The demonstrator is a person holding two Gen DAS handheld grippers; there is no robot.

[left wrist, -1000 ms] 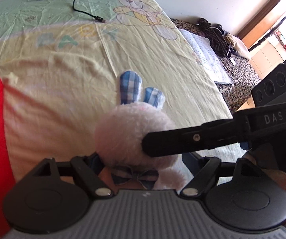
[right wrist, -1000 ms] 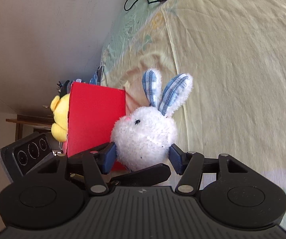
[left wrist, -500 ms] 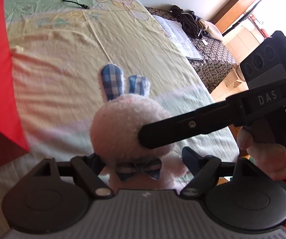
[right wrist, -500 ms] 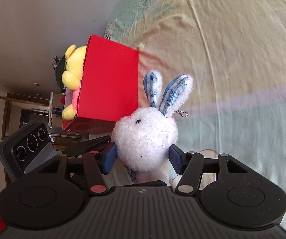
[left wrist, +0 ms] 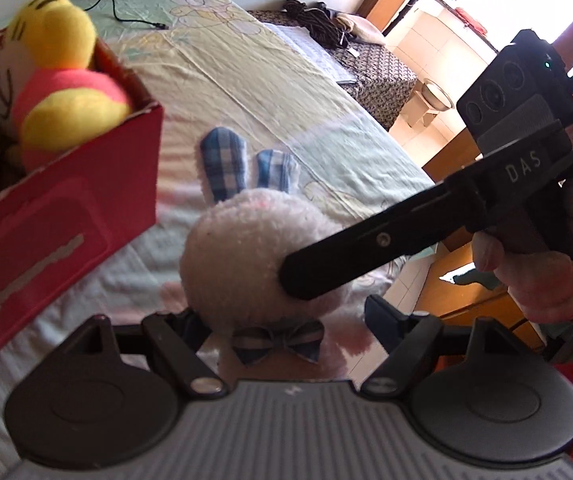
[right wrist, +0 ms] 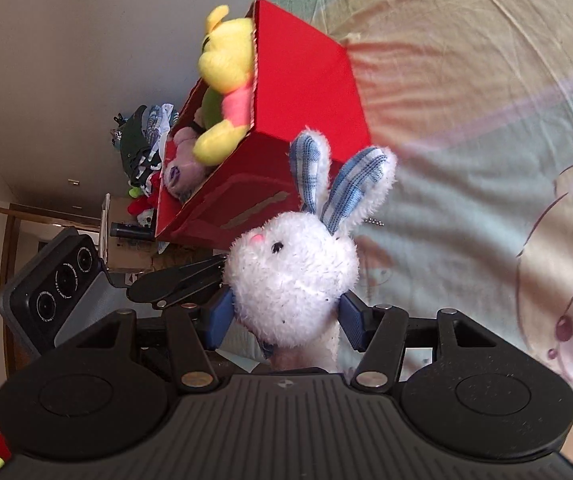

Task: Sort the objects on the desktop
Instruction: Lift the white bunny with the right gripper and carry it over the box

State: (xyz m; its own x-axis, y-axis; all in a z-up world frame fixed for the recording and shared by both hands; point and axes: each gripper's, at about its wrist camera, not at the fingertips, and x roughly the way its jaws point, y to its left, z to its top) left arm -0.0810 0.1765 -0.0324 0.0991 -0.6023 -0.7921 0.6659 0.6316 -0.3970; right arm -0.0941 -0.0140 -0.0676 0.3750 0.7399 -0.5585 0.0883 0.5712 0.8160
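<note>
A bed (left wrist: 246, 80) covered by a pale sheet printed with cartoon bears fills most of both views. On it stands a red box (right wrist: 306, 92), open at the top, with a yellow bear toy (left wrist: 58, 84) sitting inside. Near the box, lifted above the sheet, is a white rabbit toy (right wrist: 294, 276) with blue checked ears. The right gripper (right wrist: 286, 318) is clamped on its head, a pad at each side. The left gripper (left wrist: 282, 320) has its pads spread apart around the rabbit's body, the right pad clear of the fur.
</note>
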